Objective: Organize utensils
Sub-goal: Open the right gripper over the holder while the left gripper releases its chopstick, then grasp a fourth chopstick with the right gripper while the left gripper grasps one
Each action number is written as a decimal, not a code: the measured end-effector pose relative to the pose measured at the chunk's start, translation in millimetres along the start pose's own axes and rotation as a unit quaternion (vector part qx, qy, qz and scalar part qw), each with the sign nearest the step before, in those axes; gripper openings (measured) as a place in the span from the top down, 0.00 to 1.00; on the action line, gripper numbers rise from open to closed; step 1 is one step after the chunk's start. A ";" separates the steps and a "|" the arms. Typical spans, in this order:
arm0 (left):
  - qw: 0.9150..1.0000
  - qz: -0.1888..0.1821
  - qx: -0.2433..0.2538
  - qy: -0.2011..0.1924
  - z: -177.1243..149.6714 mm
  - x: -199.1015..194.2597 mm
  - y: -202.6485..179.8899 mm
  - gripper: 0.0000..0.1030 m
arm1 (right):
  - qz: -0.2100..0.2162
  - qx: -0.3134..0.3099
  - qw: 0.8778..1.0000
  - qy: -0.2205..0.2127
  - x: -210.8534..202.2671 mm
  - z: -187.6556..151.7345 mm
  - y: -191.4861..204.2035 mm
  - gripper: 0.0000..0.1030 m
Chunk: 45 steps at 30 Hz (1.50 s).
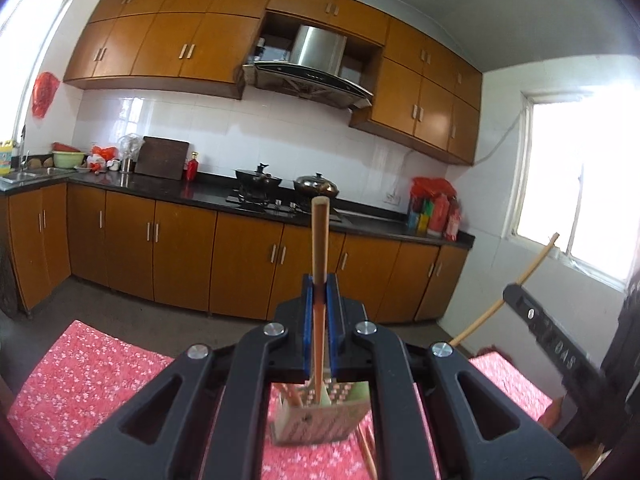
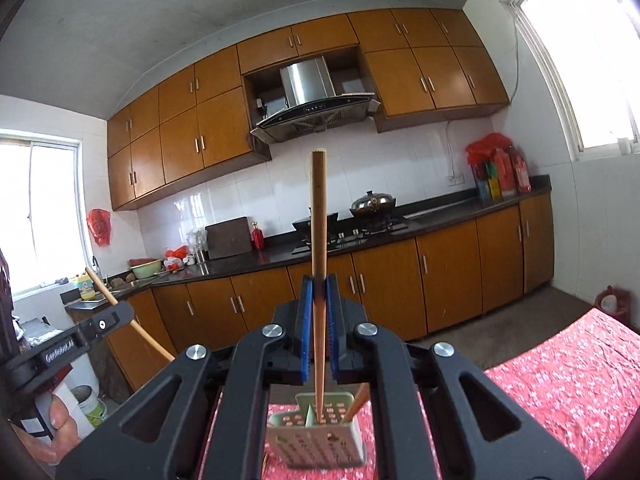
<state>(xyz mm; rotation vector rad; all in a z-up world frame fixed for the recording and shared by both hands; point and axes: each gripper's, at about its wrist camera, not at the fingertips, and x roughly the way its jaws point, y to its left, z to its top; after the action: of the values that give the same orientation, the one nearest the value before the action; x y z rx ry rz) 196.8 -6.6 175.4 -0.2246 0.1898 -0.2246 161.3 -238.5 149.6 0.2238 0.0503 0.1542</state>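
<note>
My left gripper (image 1: pixel 320 285) is shut on a wooden chopstick (image 1: pixel 320 240) that stands upright between its blue pads. My right gripper (image 2: pixel 319 286) grips a second chopstick (image 2: pixel 319 216) the same way. Each stick's lower end points down at a perforated pale utensil holder (image 1: pixel 316 424) (image 2: pixel 320 446) on the red floral tablecloth (image 1: pixel 92 376); whether the tips are inside it I cannot tell. Another chopstick (image 2: pixel 357 403) leans in the holder's right compartment. In the left wrist view the right gripper (image 1: pixel 510 294) shows at the right edge with its stick (image 1: pixel 532 264). The right wrist view shows the left gripper (image 2: pixel 126 314) at the left.
A person's hand (image 2: pixel 60 420) holds the left tool. Beyond the table runs a kitchen counter (image 1: pixel 192 194) with a stove, two lidded pots (image 1: pixel 316 186), a cutting board (image 1: pixel 162 158) and orange cabinets. A loose stick (image 1: pixel 366 448) lies by the holder. White buckets (image 2: pixel 94 406) stand on the floor.
</note>
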 end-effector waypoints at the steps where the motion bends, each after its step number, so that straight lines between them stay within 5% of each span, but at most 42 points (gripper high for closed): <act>1: 1.000 0.003 -0.004 -0.004 0.9 5.5 1.3 0.93 | -0.002 -0.005 1.000 0.000 7.6 -3.2 -0.1 0.93; 15: 0.998 0.024 -0.004 0.051 -35.4 73.9 21.9 0.93 | -0.003 -0.003 0.997 0.081 57.0 -46.2 -8.6 0.92; 18: 0.998 0.023 -0.006 0.052 -34.8 70.9 24.1 0.91 | -0.003 -0.001 0.996 0.086 56.0 -43.5 -10.4 0.88; 20: 0.998 0.025 -0.006 0.051 -33.8 65.6 25.3 0.91 | -0.008 0.002 0.996 0.084 53.2 -40.5 -9.3 0.77; 31: 0.998 0.046 -0.013 0.030 -24.6 3.8 44.5 0.87 | -0.029 -0.005 0.997 0.073 -5.4 -31.1 -15.2 0.75; 37: 0.994 0.087 0.006 0.063 -63.7 -27.0 71.2 0.86 | -0.065 0.001 0.984 0.166 -13.9 -80.9 -44.0 0.72; 45: 0.973 0.120 0.012 0.199 -161.9 -13.2 105.9 0.86 | -0.055 0.028 0.939 0.339 2.6 -191.1 -61.5 0.80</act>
<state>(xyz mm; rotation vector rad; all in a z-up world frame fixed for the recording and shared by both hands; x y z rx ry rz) 171.1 65.2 -2.9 -0.1289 0.6092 -0.0282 160.1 -255.8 -50.4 0.2158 0.7538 0.1126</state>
